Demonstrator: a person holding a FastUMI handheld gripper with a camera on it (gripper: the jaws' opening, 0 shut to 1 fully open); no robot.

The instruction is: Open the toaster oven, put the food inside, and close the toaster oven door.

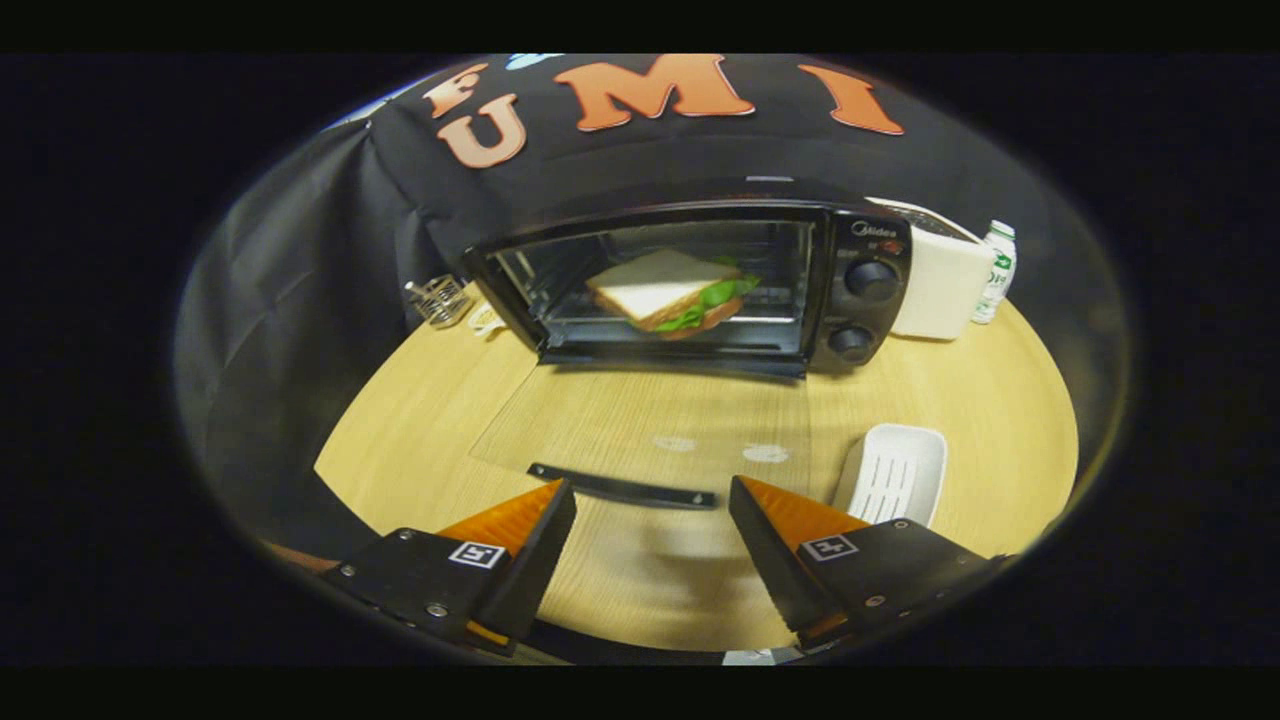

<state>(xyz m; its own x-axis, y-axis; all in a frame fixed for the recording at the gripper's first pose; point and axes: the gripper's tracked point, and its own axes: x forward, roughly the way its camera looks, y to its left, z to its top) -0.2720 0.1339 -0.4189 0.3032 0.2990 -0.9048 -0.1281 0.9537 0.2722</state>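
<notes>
The toaster oven stood in the upper middle of the frame, at the far side of the table, with its glass door swung fully down and lying flat toward the camera. The door handle showed as a dark bar at the door's near edge, just ahead of the fingertips. The sandwich, white bread with green leaves, sat inside the oven on the rack. The gripper hung at the bottom of the frame with its fingers spread wide and nothing between them.

By my reading, the opening and loading steps were done and only the closing was left. The next move would call for getting the fingers under or around the handle and lifting the door up to the oven front. A white slotted tray lay just right of the door, near the right finger, and should be avoided.
</notes>
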